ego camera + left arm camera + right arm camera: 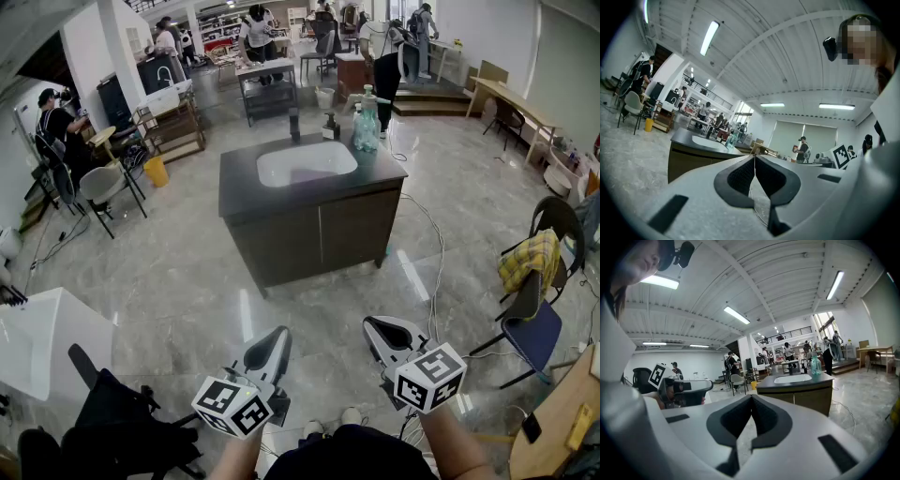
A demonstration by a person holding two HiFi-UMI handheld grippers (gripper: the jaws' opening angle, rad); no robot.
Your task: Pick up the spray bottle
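Standing on the far right corner of the counter (pixel 244 192), beside the sink (pixel 305 162), the spray bottle (pixel 366 127) looks too small to show its contents. Well apart from it, the left gripper (pixel 278 337) and right gripper (pixel 372 328) have their jaws pressed together, holding nothing.

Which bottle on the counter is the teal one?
The spray bottle at the far right corner; the pump bottle beside it is smaller and dark.

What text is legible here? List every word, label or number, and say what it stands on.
No text can be read.
Spray bottle: any label too small to read.
Marker cubes on left gripper and right gripper: square patterns only, no letters.
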